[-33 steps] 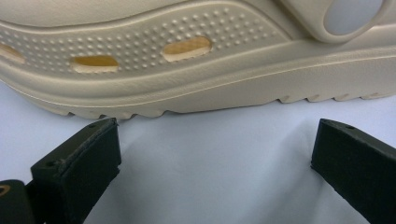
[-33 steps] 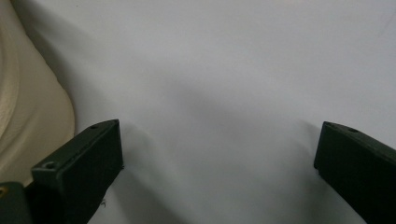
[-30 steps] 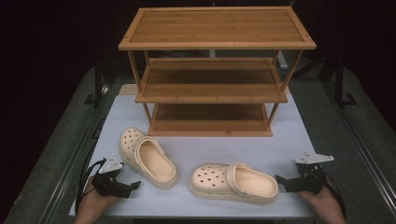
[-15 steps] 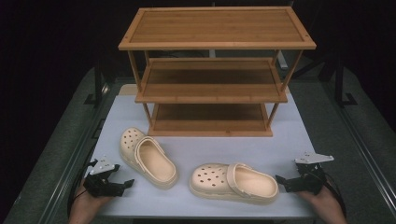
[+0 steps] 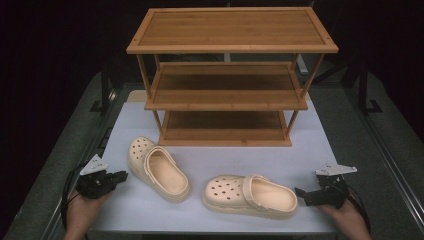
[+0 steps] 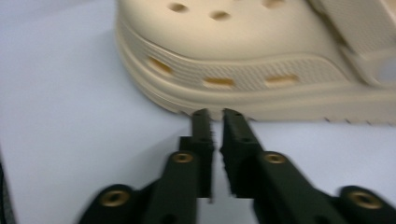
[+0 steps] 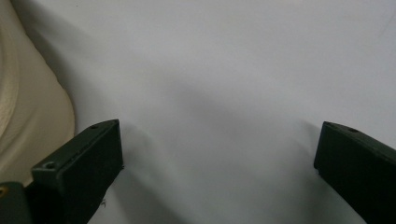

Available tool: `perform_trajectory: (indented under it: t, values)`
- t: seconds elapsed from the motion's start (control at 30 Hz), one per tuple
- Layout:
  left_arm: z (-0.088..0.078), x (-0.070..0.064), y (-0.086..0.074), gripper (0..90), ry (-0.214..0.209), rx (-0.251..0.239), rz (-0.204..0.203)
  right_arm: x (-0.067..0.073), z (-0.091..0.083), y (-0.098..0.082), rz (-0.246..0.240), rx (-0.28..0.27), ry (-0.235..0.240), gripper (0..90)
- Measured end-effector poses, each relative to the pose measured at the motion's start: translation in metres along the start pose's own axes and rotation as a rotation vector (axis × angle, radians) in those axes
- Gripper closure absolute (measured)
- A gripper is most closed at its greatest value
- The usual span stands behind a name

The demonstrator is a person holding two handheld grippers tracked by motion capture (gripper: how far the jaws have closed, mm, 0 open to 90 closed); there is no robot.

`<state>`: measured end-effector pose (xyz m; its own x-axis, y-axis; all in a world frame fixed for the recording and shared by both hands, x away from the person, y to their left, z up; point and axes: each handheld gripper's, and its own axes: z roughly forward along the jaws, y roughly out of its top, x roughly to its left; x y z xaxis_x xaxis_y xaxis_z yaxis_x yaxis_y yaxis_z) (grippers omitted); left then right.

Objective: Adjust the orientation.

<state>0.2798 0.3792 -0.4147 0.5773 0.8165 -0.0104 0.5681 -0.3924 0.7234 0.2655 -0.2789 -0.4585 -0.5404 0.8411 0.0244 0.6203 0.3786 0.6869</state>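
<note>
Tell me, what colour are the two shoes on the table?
Both clogs are a pale cream beige, seen best in the high view.

Two beige clogs [image 5: 159,168] [image 5: 250,195], one seemingly three-tiered wooden rack [image 5: 230,75]

Both clogs, the left clog [image 5: 159,171] and the right clog [image 5: 250,194], are pale cream-beige, dotted with round holes over the toe; the left clog's side wall carries fine ribbing and darker slots. The surface [image 5: 210,165] is white with a faint lilac cast. The shelf rack [image 5: 230,75] is warm honey-brown wood. Both tongs, left [image 6: 212,122] and right [image 7: 215,154], are black; the left ones have brass-coloured screws.
</note>
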Motion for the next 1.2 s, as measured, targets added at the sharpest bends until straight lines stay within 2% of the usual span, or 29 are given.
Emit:
perform_trajectory:
  t: [0.03, 0.13, 0.23, 0.27, 0.3, 0.33, 0.43, 0.6, 0.67, 0.7, 0.9, 1.07, 1.2]
  values:
    - [0.0, 0.006, 0.005, 90.0, 0.002, 0.001, -0.02, 0.0, 0.0, 0.0, 0.0, 0.0, 0.0, 0.9]
    - [0.0, 0.012, 0.012, 90.0, 0.017, 0.002, -0.032, 0.0, 0.0, 0.0, 0.0, 0.0, 0.0, 0.9]
    - [-0.001, 0.024, 0.026, 90.0, 0.032, -0.032, -0.059, 0.0, 0.0, 0.0, 0.001, 0.0, 0.0, 0.9]
    - [-0.001, 0.024, 0.026, 90.0, 0.032, -0.032, -0.059, 0.0, 0.0, 0.0, 0.001, 0.0, 0.0, 0.9]
    - [-0.001, 0.03, 0.035, 90.0, 0.043, -0.044, -0.061, 0.0, 0.0, 0.0, 0.001, 0.0, 0.0, 0.9]
    - [-0.001, 0.03, 0.035, 90.0, 0.043, -0.044, -0.061, 0.0, 0.0, 0.0, 0.001, 0.0, 0.0, 0.9]
    - [0.007, 0.041, 0.049, 90.0, 0.056, -0.055, -0.057, 0.0, 0.0, 0.0, 0.001, 0.0, 0.0, 0.9]
    - [0.023, 0.054, 0.063, 90.0, 0.045, -0.076, -0.087, 0.0, 0.0, 0.0, 0.001, 0.0, 0.0, 0.9]
    - [0.027, 0.057, 0.066, 90.0, 0.041, -0.078, -0.088, 0.0, 0.0, 0.0, 0.001, 0.0, 0.0, 0.9]
    - [0.034, 0.059, 0.07, 90.0, 0.043, -0.071, -0.074, 0.0, 0.0, 0.0, 0.0, -0.001, 0.0, 0.9]
    - [0.056, 0.071, 0.078, 90.0, 0.029, -0.088, -0.095, 0.0, 0.0, 0.0, 0.0, -0.002, 0.0, 0.9]
    - [0.067, 0.074, 0.081, 90.0, 0.011, -0.083, -0.106, 0.0, 0.0, 0.0, 0.0, -0.002, 0.0, 0.9]
    - [0.076, 0.072, 0.086, 90.0, -0.01, -0.075, -0.094, 0.0, 0.0, 0.0, 0.0, -0.002, 0.0, 0.9]
